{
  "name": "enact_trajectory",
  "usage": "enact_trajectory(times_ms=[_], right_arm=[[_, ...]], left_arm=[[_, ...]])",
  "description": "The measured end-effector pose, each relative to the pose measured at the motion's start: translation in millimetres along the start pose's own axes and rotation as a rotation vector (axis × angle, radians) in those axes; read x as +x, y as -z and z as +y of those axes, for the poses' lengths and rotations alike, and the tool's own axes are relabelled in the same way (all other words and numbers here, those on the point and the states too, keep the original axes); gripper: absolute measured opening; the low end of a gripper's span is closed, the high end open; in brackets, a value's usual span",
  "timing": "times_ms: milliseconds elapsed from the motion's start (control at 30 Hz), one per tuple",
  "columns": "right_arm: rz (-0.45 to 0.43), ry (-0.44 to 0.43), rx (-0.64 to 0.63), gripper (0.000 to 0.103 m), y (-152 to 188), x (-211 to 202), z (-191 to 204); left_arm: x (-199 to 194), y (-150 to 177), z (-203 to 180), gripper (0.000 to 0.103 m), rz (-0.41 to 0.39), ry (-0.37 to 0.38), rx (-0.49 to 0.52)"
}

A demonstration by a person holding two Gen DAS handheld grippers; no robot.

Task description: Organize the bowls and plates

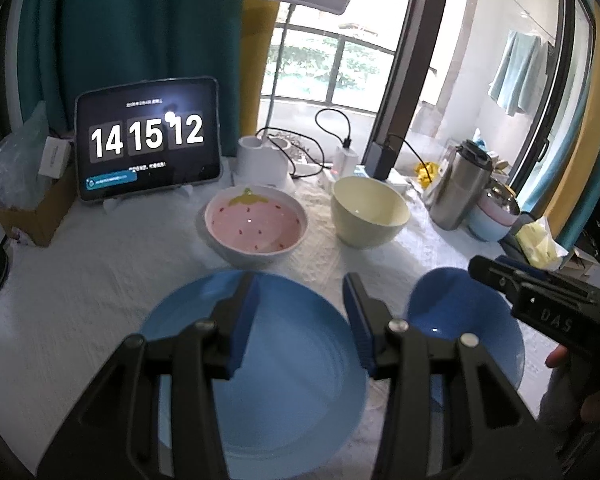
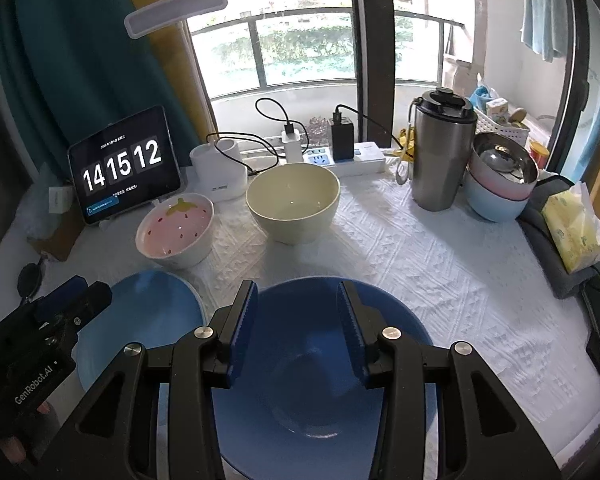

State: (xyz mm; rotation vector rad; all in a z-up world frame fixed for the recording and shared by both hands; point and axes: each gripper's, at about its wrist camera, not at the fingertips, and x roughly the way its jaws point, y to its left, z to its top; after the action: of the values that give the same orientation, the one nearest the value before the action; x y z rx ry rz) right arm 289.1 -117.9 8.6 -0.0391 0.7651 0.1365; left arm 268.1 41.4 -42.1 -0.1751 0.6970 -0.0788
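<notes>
The light blue plate (image 1: 256,360) is seen lying directly under the left gripper (image 1: 300,320), whose jaws are held apart and empty. The dark blue bowl (image 2: 324,360) is found beneath the right gripper (image 2: 298,328), likewise apart.

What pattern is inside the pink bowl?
Strawberry: red seeds, yellow-green leaf top; left wrist view.

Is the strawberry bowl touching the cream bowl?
Apart. The right wrist view shows white tablecloth plainly between the strawberry bowl and the cream bowl; the left wrist view shows the same gap.
</notes>
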Motion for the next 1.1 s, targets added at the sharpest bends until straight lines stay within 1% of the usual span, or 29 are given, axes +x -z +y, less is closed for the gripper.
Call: enact_trajectory(times_ms=[167, 333, 533, 633, 700, 933, 1100], right_arm=[[0.004, -0.001, -0.014, 0.043, -6.4, 8.9, 13.0], [-0.01, -0.025, -0.004, 0.043, -11.7, 17.6, 25.6], [-0.005, -0.042, -0.015, 0.043, -21.1, 32.1, 47.5], [0.011, -0.046, -0.022, 0.043, -28.6, 43.7, 60.6], [0.018, -0.047, -0.029, 0.043, -33.4, 50.6, 69.6], [0.039, -0.056, -0.037, 0.043, -48.7, 71.2, 92.4], [0.097, -0.068, 0.005, 0.043, -56.0, 94.7, 101.3]], left_arm=[[5.8, -7.9, 15.1, 0.045, -0.005, -0.006, -0.005], [14.1, -15.7, 28.3, 0.045, 0.001, -0.008, -0.01], [25.4, -24.5, 41.9, 0.045, 0.005, -0.013, -0.01], [38.1, -31.3, 50.6, 0.045, 0.02, -0.032, -0.007], [45.7, -36.1, 58.3, 0.045, 0.035, -0.032, -0.015], [61.6, -52.2, 76.4, 0.045, 0.039, -0.052, 0.004], [83.5, -65.1, 83.0, 0.045, 0.068, -0.057, 0.043]])
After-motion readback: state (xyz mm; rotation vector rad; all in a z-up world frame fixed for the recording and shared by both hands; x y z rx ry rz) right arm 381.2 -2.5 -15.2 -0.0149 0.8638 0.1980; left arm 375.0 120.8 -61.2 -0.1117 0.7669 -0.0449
